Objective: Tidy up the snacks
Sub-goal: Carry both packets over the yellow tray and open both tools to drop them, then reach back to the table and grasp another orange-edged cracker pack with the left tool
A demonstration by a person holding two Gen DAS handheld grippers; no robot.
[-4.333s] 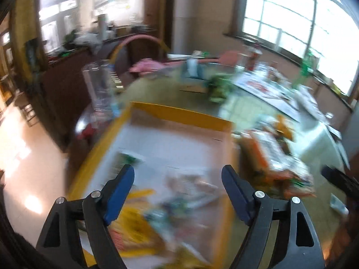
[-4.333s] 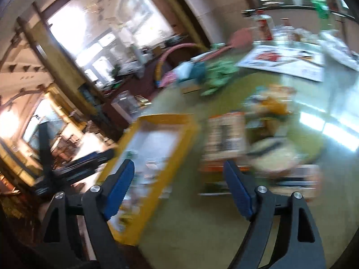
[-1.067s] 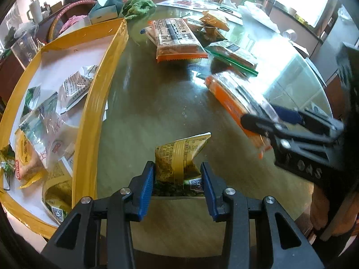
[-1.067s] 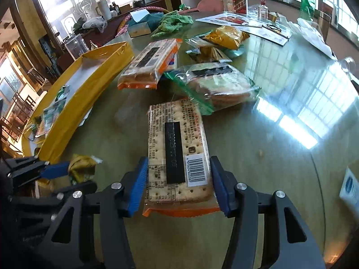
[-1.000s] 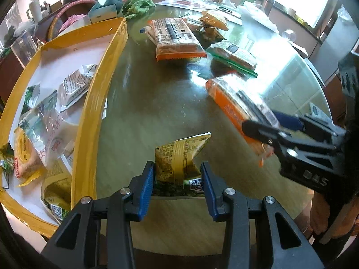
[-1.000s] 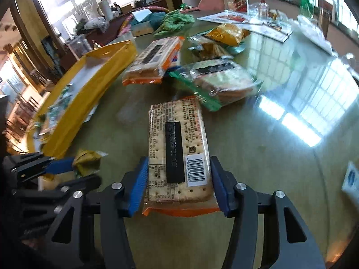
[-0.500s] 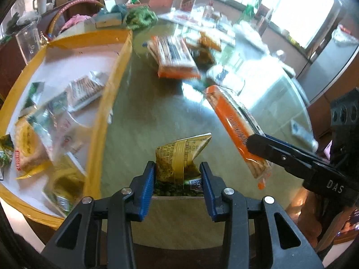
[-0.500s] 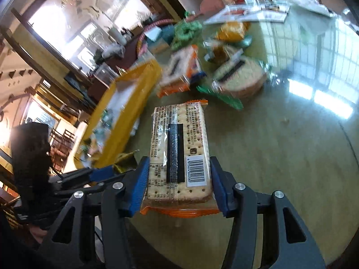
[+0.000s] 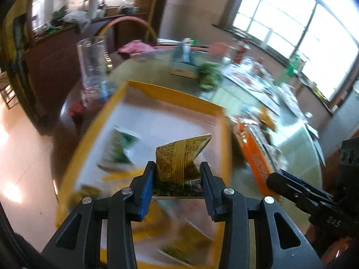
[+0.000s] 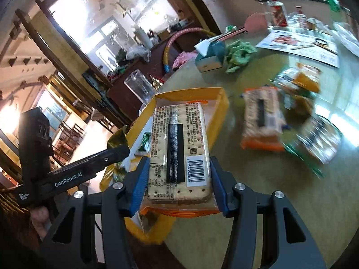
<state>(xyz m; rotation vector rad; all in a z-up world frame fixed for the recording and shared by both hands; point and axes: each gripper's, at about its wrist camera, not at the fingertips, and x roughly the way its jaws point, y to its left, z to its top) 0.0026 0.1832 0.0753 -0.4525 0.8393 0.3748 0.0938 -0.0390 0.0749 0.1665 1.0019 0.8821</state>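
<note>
While the yellow tray [image 9: 139, 85] waits below, a yellow packet [image 9: 179, 159] is clamped by the left gripper [image 9: 178, 179] and a cracker pack [image 10: 179, 148] by the right gripper [image 10: 179, 177] — both held over it, likely for dropping.

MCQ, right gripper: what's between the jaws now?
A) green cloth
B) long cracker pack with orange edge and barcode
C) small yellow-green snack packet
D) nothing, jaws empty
B. In the right wrist view the right gripper has both blue pads pressed on the sides of the cracker pack, barcode facing the camera, held above the yellow tray. The small yellow-green snack packet sits in the left gripper instead.
</note>
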